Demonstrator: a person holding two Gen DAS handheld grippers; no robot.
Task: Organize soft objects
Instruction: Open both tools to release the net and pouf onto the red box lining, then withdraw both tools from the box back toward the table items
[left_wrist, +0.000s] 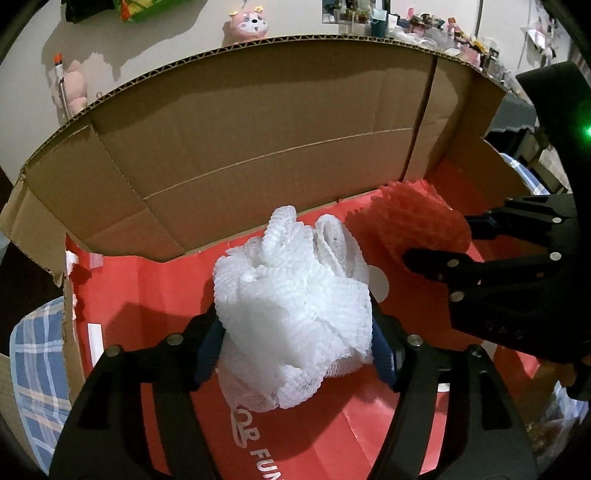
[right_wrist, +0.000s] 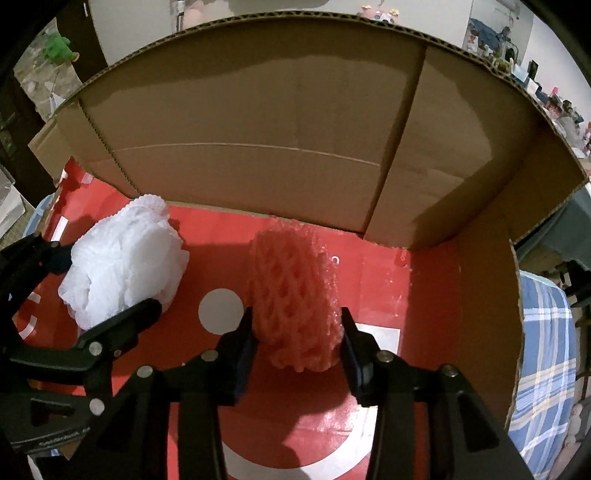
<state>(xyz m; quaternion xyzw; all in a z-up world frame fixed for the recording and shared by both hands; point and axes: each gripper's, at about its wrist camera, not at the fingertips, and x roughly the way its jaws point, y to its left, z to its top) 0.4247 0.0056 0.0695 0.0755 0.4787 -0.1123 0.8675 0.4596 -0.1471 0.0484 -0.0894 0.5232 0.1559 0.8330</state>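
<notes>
My left gripper (left_wrist: 295, 343) is shut on a white mesh bath sponge (left_wrist: 295, 302) and holds it inside an open cardboard box (left_wrist: 258, 147) with a red floor. My right gripper (right_wrist: 297, 332) is shut on a pink foam net sleeve (right_wrist: 291, 295) inside the same box, to the right of the white sponge. In the right wrist view the white sponge (right_wrist: 125, 258) and the left gripper (right_wrist: 96, 291) show at the left. In the left wrist view the pink net (left_wrist: 417, 221) and the right gripper (left_wrist: 439, 240) show at the right.
The box's tall back flap (right_wrist: 258, 129) and right wall (right_wrist: 487, 295) stand close ahead. A blue plaid cloth (right_wrist: 543, 369) lies under the box, also seen in the left wrist view (left_wrist: 37, 369). Pink plush toys (left_wrist: 247, 24) sit by the wall behind.
</notes>
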